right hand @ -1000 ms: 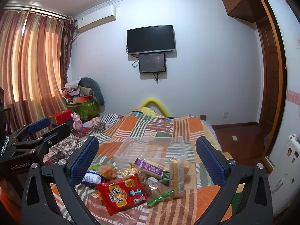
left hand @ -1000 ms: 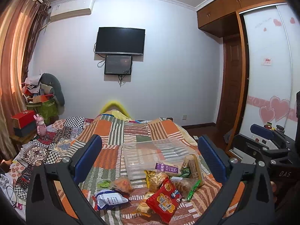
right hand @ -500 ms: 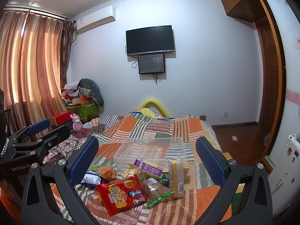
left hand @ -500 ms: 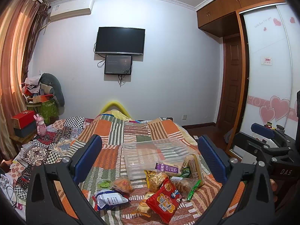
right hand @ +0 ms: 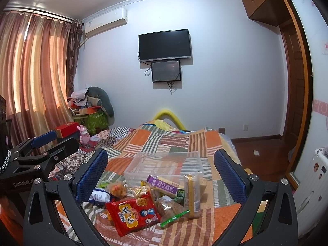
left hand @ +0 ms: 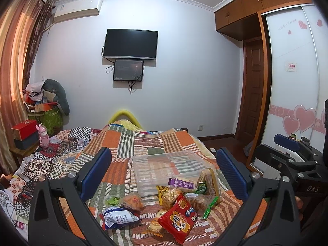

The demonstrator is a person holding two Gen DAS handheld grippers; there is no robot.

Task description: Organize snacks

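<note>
Red packet (right hand: 132,213) lies ahead-below right gripper (right hand: 161,176), nearer than left gripper (left hand: 164,174) (both wide, empty); clear bin (right hand: 164,164) beyond.

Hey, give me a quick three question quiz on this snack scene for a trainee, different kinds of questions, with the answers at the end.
1. True or false: the clear plastic bin on the patchwork bedspread already holds snacks.
2. Multiple choice: the red snack bag lies where relative to the bin? A) inside it B) beyond it, towards the wall C) in front of it, nearer the cameras.
3. Fill in: the left gripper and the right gripper both have their jaws ____ with nothing between them.

Key
1. False: the bin looks empty; the snacks lie on the bedspread in front of it.
2. C.
3. Open.
</note>
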